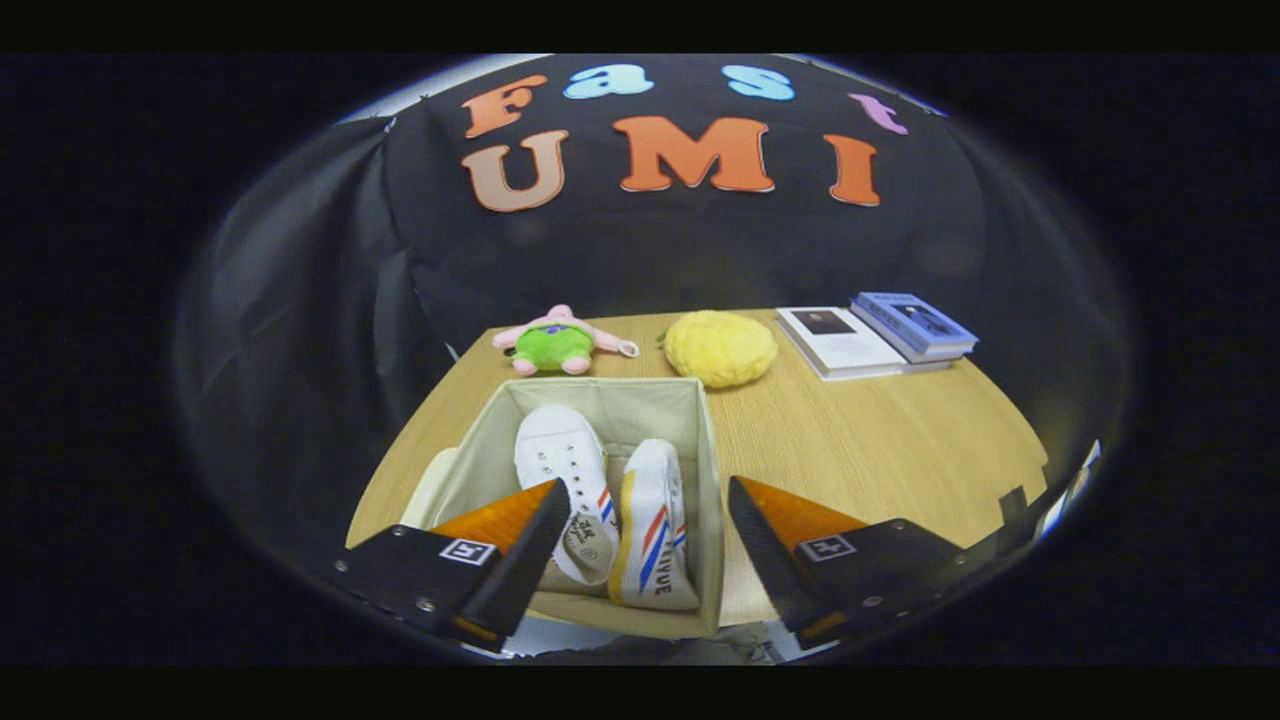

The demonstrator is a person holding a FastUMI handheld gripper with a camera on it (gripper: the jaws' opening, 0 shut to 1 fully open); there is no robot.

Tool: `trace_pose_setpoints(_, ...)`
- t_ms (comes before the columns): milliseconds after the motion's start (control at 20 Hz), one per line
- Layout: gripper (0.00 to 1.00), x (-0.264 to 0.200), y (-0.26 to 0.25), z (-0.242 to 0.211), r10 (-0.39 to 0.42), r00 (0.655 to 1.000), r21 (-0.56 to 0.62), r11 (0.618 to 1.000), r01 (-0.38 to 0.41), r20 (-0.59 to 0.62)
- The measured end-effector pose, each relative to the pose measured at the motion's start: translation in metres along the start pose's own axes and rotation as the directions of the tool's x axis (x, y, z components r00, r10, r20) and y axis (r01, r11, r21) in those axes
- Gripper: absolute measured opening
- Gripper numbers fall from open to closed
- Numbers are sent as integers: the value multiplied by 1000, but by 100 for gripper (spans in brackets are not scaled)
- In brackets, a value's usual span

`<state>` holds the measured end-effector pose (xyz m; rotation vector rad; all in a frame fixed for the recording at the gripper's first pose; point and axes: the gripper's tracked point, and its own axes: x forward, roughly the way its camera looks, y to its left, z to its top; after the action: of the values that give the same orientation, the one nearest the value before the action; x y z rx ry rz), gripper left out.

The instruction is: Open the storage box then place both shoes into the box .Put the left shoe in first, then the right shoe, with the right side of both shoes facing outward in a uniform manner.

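Now, gripper view: gripper (645, 520) over fabric storage box (712, 500), jaws wide, holding nothing. Risk: right finger dropping onto box wall, folding soft side or dragging box toward table's (900, 450) near edge. Box open at near-left part of table; both white sneakers inside, left shoe (562, 455) beside right shoe (655, 530), striped side showing. Plush toys, books along far edge.

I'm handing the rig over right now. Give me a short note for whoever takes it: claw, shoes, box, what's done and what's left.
Claw: open, holding nothing, fingers spread above the near side of the storage box.
Box: open on the wooden table.
Shoes: both inside, the left one more upright, the right one tilted on its side, striped side up.
Done: box opened, both shoes in.
Left: check both face the same way.
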<state>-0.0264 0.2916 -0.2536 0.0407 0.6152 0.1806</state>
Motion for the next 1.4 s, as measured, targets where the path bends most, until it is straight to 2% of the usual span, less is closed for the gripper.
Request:
trace_pose_setpoints(50,99,-11,-9,6,8,1000,6,1000,-8,15)
trace_pose_setpoints(200,99,-17,-15,43,17,997,24,1000,-19,73)
trace_pose_setpoints(400,99,-44,-50,103,-4,982,42,999,-4,190)
trace_pose_setpoints(600,99,-78,-94,161,-61,947,16,998,59,316)
trace_pose_setpoints(800,99,-112,-128,203,-91,904,25,996,88,417)
trace_pose_setpoints(1050,98,-149,-170,236,-126,850,50,992,117,512)
trace_pose_setpoints(1400,98,-179,-221,243,-189,811,84,982,171,553)
